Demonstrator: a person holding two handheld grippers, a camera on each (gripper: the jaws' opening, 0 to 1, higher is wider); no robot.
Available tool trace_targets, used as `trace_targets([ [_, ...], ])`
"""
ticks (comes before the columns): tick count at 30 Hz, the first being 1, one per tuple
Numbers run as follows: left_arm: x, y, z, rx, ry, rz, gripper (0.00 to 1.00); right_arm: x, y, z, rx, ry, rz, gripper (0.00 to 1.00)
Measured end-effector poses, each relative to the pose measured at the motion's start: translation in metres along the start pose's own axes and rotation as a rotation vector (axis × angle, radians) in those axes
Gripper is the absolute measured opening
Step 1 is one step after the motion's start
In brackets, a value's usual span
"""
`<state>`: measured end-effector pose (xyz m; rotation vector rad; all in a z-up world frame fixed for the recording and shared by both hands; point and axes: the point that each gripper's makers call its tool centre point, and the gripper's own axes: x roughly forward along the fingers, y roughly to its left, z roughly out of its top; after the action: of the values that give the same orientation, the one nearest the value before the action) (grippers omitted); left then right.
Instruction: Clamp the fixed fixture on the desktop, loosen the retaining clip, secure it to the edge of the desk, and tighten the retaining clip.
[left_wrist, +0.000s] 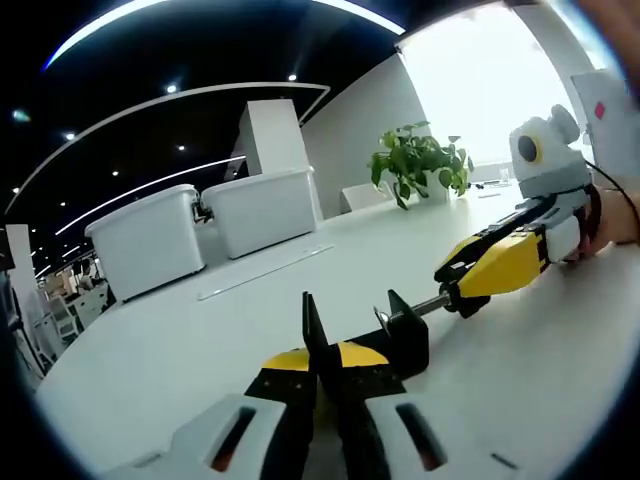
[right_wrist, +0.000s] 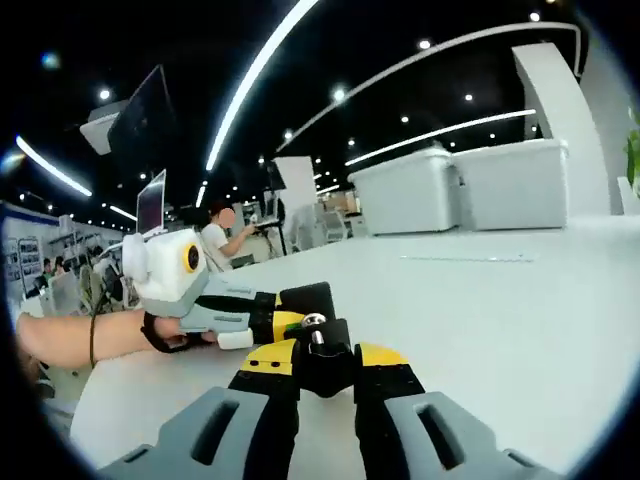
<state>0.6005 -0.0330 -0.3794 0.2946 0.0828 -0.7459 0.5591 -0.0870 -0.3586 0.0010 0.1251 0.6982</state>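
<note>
White surface: the table (left_wrist: 180, 340) I work over is plain white and carries everything; I take the black clamp as my landmark.
Clamp: the black clamp (left_wrist: 400, 335) sits on the table top, its upright plate and jaw block rising just ahead of my left jaws, with a thin metal screw rod running out of it toward the other tool.
Left hand-held gripper: my left hand-held gripper (left_wrist: 318, 375) has its yellow-and-black jaws pressed in on the clamp's black plate, pinching it from both sides.
Right hand-held gripper: seen from the left gripper view, my right hand-held gripper (left_wrist: 462, 288) lies beyond the clamp, at the far end of the rod; its yellow jaws close around the rod's handle end.
Right gripper view: here my right jaws (right_wrist: 318, 368) squeeze a black piece of the clamp (right_wrist: 318, 350) topped by a small silver knob (right_wrist: 314, 321).
Bins: two white bins (left_wrist: 215, 225) stand well behind the clamp on the table.
Plant: a green potted plant (left_wrist: 420, 160) stands far behind the clamp, near the bright window.
Person: a seated person (right_wrist: 225, 240) shows far beyond the clamp, at a desk.
</note>
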Motion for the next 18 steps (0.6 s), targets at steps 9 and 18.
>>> trace_targets([
  [9, 0.000, 0.000, 0.000, -0.002, 0.001, 0.002, 0.06, 0.000, 0.010, 0.002, -0.445, 0.015, -0.044, 0.19],
  [18, -0.001, 0.000, 0.000, -0.002, 0.002, 0.004, 0.06, 0.002, 0.012, 0.002, -0.658, 0.032, -0.074, 0.19],
])
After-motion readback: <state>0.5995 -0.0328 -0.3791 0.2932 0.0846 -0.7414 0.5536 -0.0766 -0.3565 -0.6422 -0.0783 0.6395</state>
